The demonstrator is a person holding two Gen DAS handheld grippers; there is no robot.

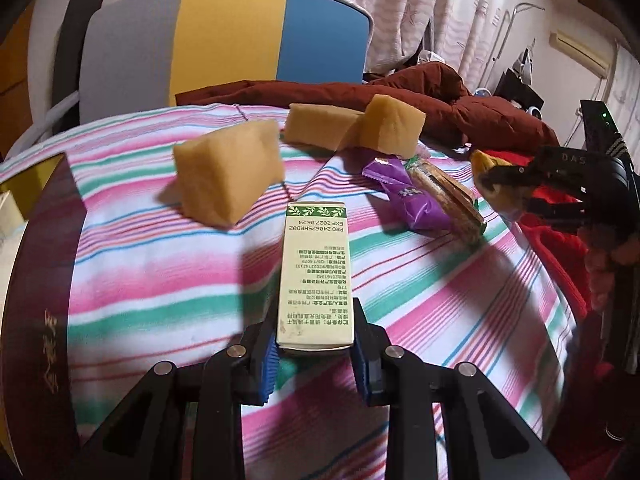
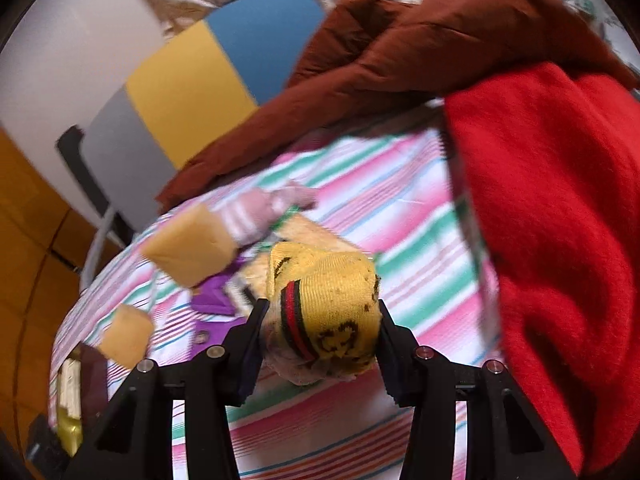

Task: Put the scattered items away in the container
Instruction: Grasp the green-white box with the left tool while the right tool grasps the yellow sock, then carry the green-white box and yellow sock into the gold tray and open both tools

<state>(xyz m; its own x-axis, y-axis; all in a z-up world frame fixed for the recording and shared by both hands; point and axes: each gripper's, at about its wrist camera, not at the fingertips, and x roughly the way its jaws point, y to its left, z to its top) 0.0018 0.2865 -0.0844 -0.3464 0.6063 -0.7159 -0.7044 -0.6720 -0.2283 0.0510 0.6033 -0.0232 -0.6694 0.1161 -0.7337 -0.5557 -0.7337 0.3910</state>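
Left wrist: left tongs [image 1: 314,354] pinching a cream box [image 1: 316,276] by its near end, above the striped bed [image 1: 460,292]; dark container [image 1: 44,280] off left.

Right wrist: right tongs [image 2: 320,344] pinching a yellow sock [image 2: 326,312]; both mid-carry, likely container next.

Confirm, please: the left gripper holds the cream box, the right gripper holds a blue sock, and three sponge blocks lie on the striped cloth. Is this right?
Not quite. The sock in the right gripper is yellow, not blue, as the right wrist view shows. The left gripper does hold the cream box, and three sponge blocks lie on the striped cloth.
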